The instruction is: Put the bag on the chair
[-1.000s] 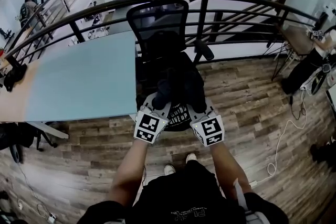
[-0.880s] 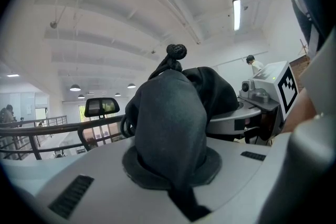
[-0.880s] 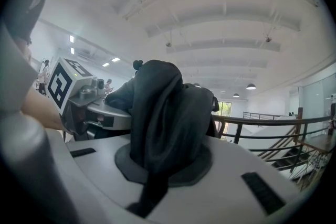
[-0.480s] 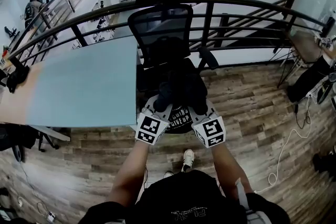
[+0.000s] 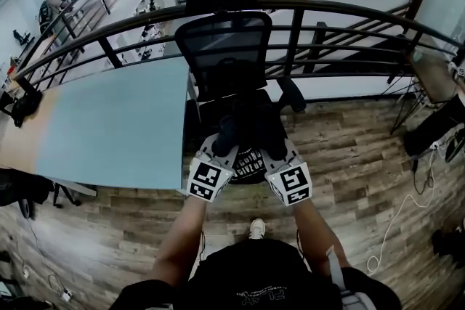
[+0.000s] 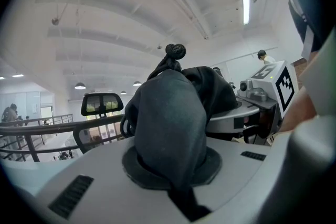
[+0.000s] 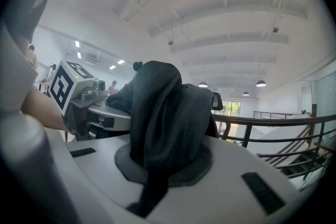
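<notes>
The black cloth bag [image 5: 247,128] hangs in the air between the 2 tongs, in front of the mesh back of the black office chair [image 5: 225,36] and over its seat. The head view does not show whether its bottom touches the seat yet. A light-blue counter [image 5: 116,120] stands just left of the chair.

The left tongs [image 5: 218,149] are clenched on a thick fold of the bag's left upper part. In the left gripper view the dark fabric [image 6: 168,123] bulges up out of the closed jaws. The right tongs [image 5: 280,150] are clamped the same way on the right upper part, where the cloth [image 7: 163,113] drapes over the pads.

The bag looks soft and limp. It creases and slumps wherever it is unsupported, so it will probably sag and spread once it is set down, not stand. It seems light, and nothing about it looks fragile. The matte weave should not slip. The bunched upper edge, near the knotted cord [image 6: 176,51], is the sensible place to hold it, with 1 pinch per side to keep it level.
</notes>
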The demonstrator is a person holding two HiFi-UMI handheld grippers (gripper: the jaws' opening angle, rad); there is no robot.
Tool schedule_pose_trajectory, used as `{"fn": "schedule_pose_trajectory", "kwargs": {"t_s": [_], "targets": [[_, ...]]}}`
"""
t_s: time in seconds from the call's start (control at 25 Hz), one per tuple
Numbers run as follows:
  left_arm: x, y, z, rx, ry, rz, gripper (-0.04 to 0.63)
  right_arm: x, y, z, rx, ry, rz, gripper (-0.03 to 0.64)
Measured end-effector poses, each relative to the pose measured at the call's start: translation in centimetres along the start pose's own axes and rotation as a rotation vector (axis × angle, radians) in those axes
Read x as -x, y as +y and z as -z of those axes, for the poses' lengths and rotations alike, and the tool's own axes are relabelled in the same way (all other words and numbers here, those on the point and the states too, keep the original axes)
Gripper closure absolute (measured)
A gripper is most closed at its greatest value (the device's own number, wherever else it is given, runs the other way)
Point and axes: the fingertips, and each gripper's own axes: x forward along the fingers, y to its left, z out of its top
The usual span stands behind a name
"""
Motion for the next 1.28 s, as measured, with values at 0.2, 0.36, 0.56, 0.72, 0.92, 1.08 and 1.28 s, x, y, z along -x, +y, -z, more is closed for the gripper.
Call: {"fn": "schedule_pose_trajectory", "kwargs": {"t_s": [0.2, 0.36, 0.56, 0.72, 0.92, 1.08, 1.28], "targets": [[-2.8, 1.0, 0.2, -0.007, 0.022, -0.011, 0.568, -1.6, -2.5, 0.8, -0.004, 0.002, -0.025, 0.589], [-4.3, 1.6, 0.3, -0.009, 0.036, -0.028, 0.568, -2.5, -3.9, 1.1, -0.003, 0.002, -0.050, 0.589], [-6.0, 1.9, 0.3, 0.020, 0.044, -0.038, 0.568, -3.4, -5.4, 1.4, -0.001, 0.005, -0.067, 0.589], [-6.8, 2.6, 0.2, 0.047, 0.047, -0.032, 0.568, -4.3, -6.2, 1.2, 0.014, 0.014, -0.069, 0.589], [-7.9, 3.6, 0.4, 0.054, 0.036, -0.038, 0.568, -5.7, -7.1, 1.5, 0.002, 0.010, -0.080, 0.589], [-9.1, 5.3, 1.0, 0.065, 0.034, -0.044, 0.568, -7.8, -7.8, 1.8, 0.004, 0.014, -0.089, 0.589], [-11.0, 8.0, 1.4, 0.062, 0.028, -0.044, 0.568, -10.8, -9.1, 1.9, 0.002, 0.013, -0.098, 0.589]]}}
